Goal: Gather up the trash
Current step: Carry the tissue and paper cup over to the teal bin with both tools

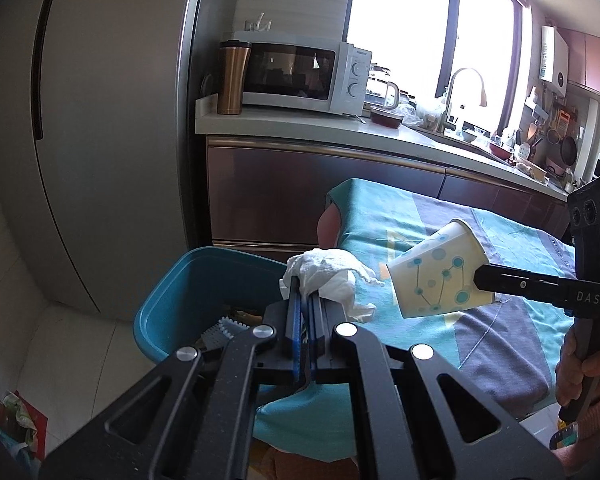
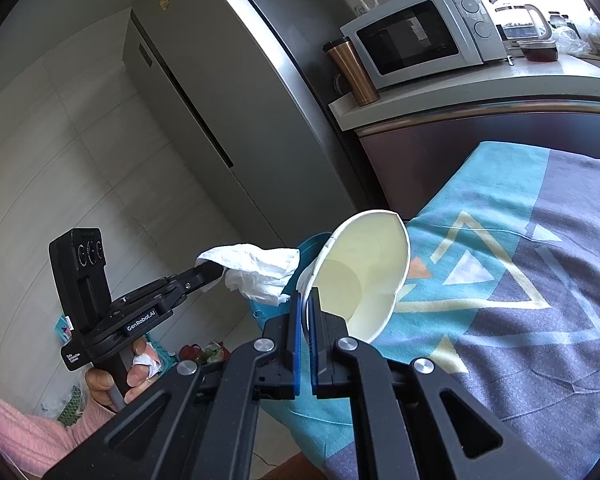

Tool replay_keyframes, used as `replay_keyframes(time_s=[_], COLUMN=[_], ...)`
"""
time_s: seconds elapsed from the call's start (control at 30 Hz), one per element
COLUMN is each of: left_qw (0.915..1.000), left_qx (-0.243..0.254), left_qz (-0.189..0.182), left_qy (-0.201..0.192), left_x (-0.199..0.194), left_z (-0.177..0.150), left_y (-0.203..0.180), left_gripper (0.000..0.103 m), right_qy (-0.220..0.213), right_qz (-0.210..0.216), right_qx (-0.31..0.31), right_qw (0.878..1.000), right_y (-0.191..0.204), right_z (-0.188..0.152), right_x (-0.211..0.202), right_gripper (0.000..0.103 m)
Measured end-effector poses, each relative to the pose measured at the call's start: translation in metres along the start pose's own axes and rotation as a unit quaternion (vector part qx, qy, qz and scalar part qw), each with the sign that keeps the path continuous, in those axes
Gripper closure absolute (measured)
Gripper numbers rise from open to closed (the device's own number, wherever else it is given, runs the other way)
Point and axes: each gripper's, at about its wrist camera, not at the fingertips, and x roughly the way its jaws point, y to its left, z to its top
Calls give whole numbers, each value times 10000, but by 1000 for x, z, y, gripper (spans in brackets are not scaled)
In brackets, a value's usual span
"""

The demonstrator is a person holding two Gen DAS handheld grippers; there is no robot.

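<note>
My left gripper (image 1: 305,292) is shut on a crumpled white tissue (image 1: 332,276) and holds it in the air by the table's left edge, just right of the blue trash bin (image 1: 172,292). It also shows in the right wrist view (image 2: 210,270) with the tissue (image 2: 260,272). My right gripper (image 2: 306,300) is shut on the rim of a white paper cup (image 2: 360,272) with blue dots, tilted on its side above the table. In the left wrist view the cup (image 1: 440,276) hangs from the right gripper (image 1: 478,276).
The table wears a teal and grey patterned cloth (image 2: 520,280). The bin holds some trash (image 1: 224,328). A large fridge (image 1: 100,140) stands to the left. A counter (image 1: 300,124) behind carries a microwave (image 1: 300,76) and a copper tumbler (image 1: 232,78). Bags lie on the floor (image 1: 16,420).
</note>
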Motion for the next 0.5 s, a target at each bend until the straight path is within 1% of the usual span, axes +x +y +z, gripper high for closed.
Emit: replay_keyframes(time_s=[0.5], left_qw=[9999], left_qx=[-81], left_qz=[145], left_qy=[-13], left_x=[-2], left_z=[0], left_y=[10], left_gripper=[100], right_qy=[93], right_qz=[106], right_qx=[-77], right_qw=[9999], right_y=[5], right_z=[4], right_x=[11], right_gripper=[100])
